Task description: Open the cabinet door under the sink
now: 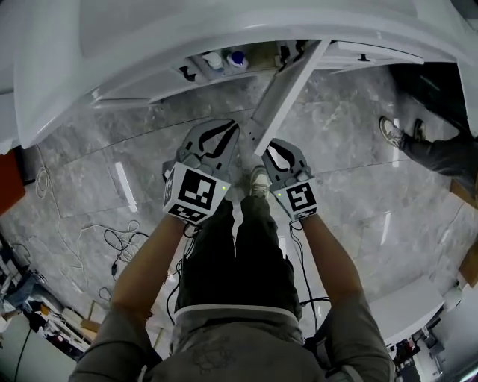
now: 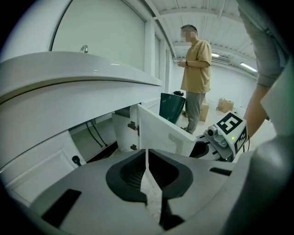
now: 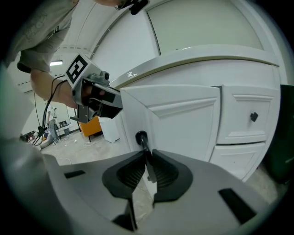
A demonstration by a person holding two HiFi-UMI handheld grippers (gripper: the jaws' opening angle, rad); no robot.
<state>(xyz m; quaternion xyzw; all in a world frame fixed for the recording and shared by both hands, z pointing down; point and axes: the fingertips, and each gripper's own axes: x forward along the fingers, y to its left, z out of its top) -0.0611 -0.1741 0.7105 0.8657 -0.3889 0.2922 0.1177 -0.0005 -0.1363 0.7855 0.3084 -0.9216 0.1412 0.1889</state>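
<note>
The white cabinet door [image 1: 287,86] under the sink [image 1: 224,22] stands swung out toward me, edge-on between my two grippers. My right gripper [image 1: 270,149] is shut on the door's black knob [image 3: 141,137], whose stem runs down between the jaws. The door's panelled front [image 3: 183,124] fills the right gripper view. My left gripper [image 1: 224,138] is on the door's other side, close to its inner face [image 2: 165,133], with the jaws shut and nothing clearly between them. It also shows past the door's top corner as the left gripper [image 3: 98,98]. The open cabinet interior [image 2: 98,137] lies behind the door.
Bottles [image 1: 237,60] stand inside the cabinet. A second shut door with a knob [image 3: 253,116] is to the right. A person in a yellow shirt [image 2: 195,69] stands by a green bin [image 2: 172,106]. Cables [image 1: 112,239] trail on the grey floor at left; another person's shoe [image 1: 390,130] is at right.
</note>
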